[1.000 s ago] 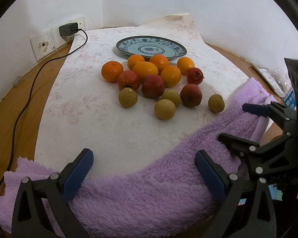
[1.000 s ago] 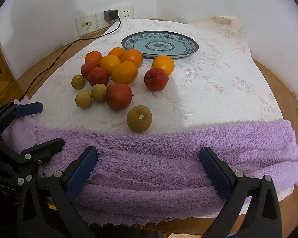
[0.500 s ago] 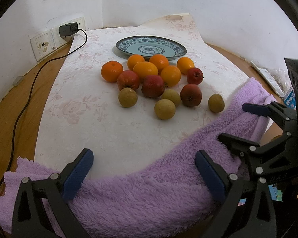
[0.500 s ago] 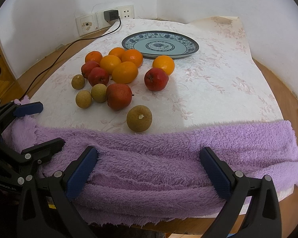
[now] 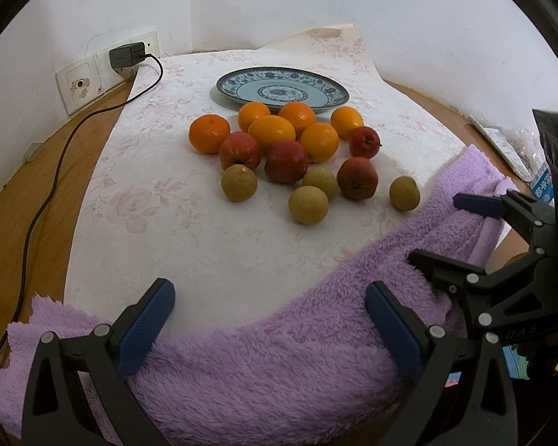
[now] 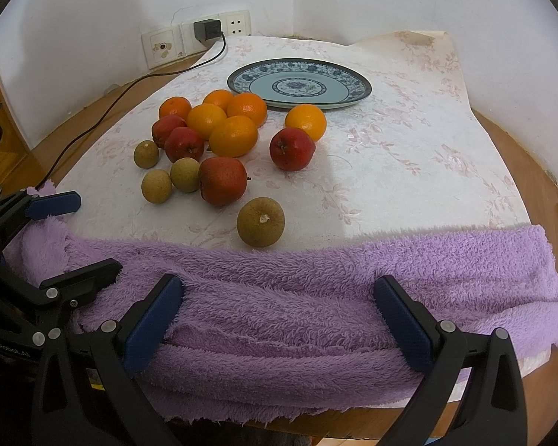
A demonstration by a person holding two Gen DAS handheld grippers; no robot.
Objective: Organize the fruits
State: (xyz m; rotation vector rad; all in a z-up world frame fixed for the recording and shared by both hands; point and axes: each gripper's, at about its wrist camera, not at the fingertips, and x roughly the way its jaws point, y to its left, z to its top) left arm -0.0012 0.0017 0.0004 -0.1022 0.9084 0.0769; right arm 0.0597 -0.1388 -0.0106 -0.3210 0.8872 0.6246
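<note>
A cluster of fruit lies on the floral white cloth: several oranges (image 5: 272, 132) (image 6: 233, 136), several red apples (image 5: 286, 161) (image 6: 222, 180) and several small brown round fruits (image 5: 308, 204) (image 6: 260, 222). Behind them stands an empty blue-patterned plate (image 5: 312, 91) (image 6: 353, 91). My left gripper (image 5: 268, 325) hangs open over the purple towel at the near edge, well short of the fruit. My right gripper (image 6: 279, 316) is open too, above the towel, with the nearest brown fruit just ahead. Each gripper shows at the side of the other's view.
A purple towel (image 5: 279, 353) (image 6: 390, 271) drapes the table's near edge. Wall sockets with a black charger (image 5: 124, 55) (image 6: 206, 29) and its cable (image 5: 55, 171) sit at the back left. Packets (image 5: 509, 148) lie at the right on the wooden table (image 5: 26, 200).
</note>
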